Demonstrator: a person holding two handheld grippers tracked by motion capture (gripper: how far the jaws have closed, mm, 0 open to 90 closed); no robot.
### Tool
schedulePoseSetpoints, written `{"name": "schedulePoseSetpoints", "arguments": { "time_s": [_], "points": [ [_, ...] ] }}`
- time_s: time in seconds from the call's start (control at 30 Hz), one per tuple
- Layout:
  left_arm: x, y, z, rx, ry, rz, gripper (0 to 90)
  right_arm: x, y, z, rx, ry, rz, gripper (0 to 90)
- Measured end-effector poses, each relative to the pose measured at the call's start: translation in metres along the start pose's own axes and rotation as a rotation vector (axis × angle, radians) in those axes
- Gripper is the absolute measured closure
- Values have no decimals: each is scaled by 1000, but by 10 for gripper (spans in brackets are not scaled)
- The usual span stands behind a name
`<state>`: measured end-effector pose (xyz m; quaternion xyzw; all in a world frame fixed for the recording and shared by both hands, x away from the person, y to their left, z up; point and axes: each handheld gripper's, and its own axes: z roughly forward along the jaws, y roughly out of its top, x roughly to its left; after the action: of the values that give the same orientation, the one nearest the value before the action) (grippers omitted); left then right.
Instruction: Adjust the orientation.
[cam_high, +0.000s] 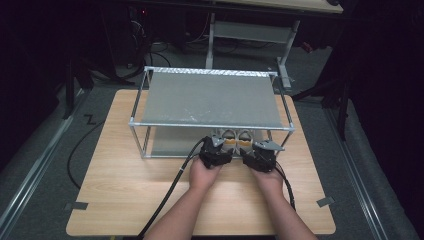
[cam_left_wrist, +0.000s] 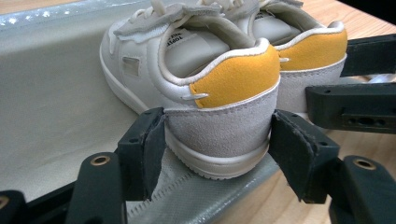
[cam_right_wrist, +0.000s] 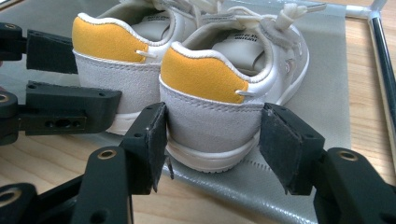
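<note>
Pale smooth leather-like uppers on the left small white shoe (cam_left_wrist: 187, 70) and the right small white shoe (cam_right_wrist: 243, 60), faintly sheened. Mustard-yellow heel tabs and grey heel bands in matt, napped suede-like cloth. Off-white rubbery soles, smooth. Matt black plastic fingers (cam_left_wrist: 144, 149) with rough-edged dark pads, brass-coloured rivets set in. Grey woven fabric shelf (cam_high: 210, 97), dull, stitched at the hem, stretched on a shiny silver metal tube rack frame (cam_high: 137, 130). Light wood-grain table (cam_high: 125, 190), smooth, satin.

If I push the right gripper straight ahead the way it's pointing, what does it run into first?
The right gripper already straddles the heel of the right-hand shoe on the lower shelf. Pushed on, its jaws would likely slide along that shoe's sides; its heel comes first.
</note>
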<state>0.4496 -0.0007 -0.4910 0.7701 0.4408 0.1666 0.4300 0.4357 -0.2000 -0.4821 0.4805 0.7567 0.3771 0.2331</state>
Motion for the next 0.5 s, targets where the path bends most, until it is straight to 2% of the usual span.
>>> {"name": "schedulePoseSetpoints", "arguments": {
  "time_s": [0.5],
  "points": [
    [5,3,8,8,3,1,371,-1,4,10,15,-22,0,423]
  ]
}}
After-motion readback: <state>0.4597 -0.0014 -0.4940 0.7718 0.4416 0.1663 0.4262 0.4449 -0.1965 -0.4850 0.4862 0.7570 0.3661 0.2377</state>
